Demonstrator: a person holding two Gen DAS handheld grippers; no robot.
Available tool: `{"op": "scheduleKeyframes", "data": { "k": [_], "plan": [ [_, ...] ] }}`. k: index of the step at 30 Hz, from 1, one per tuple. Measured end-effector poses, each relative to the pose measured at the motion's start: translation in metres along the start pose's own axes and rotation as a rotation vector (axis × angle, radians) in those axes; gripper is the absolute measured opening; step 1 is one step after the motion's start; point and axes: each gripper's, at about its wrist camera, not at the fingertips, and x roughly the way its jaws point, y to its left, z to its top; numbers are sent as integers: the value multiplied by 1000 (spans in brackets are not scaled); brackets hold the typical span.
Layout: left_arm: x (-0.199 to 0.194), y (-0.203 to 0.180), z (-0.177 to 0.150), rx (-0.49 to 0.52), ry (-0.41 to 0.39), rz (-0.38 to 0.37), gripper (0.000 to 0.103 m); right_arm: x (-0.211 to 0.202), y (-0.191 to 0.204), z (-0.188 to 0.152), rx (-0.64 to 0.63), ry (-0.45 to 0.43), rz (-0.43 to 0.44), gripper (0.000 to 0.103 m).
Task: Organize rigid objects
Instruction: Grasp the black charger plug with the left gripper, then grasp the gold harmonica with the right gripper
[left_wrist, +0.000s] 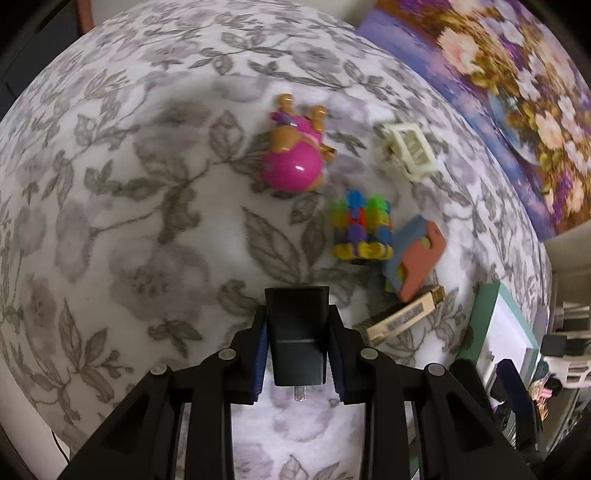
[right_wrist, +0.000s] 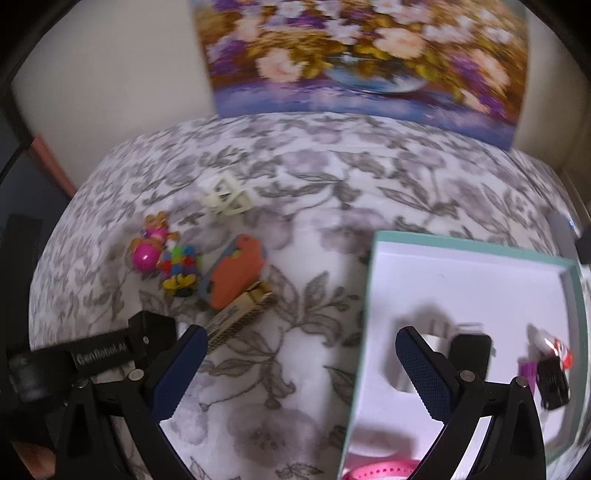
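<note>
Up close, the left gripper (left_wrist: 297, 343) has its jaws clamped on a black rectangular plug adapter (left_wrist: 297, 332), held above the floral-patterned tabletop (left_wrist: 129, 221). The right gripper (right_wrist: 299, 373) hangs with jaws spread wide and empty, beside a white shallow box with a teal rim (right_wrist: 476, 291). Ahead lie a cream-and-gold flat packet (left_wrist: 400, 317), an orange-and-blue toy piece (left_wrist: 417, 254), a multicoloured block cluster (left_wrist: 360, 225), a pink ball-bodied toy figure (left_wrist: 295, 147) and a cream plastic frame (left_wrist: 408, 149), crowded together.
</note>
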Motion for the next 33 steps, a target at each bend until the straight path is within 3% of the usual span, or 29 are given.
{"op": "scheduleKeyframes", "data": {
  "k": [12,33],
  "plan": [
    [-7,22,-1,-67,4,-15,30,27,49,-17,-320,-22,42,103],
    [-9,23,-2,-88,5,-17,30,75,48,-5,-312,47,47,103]
  ]
}}
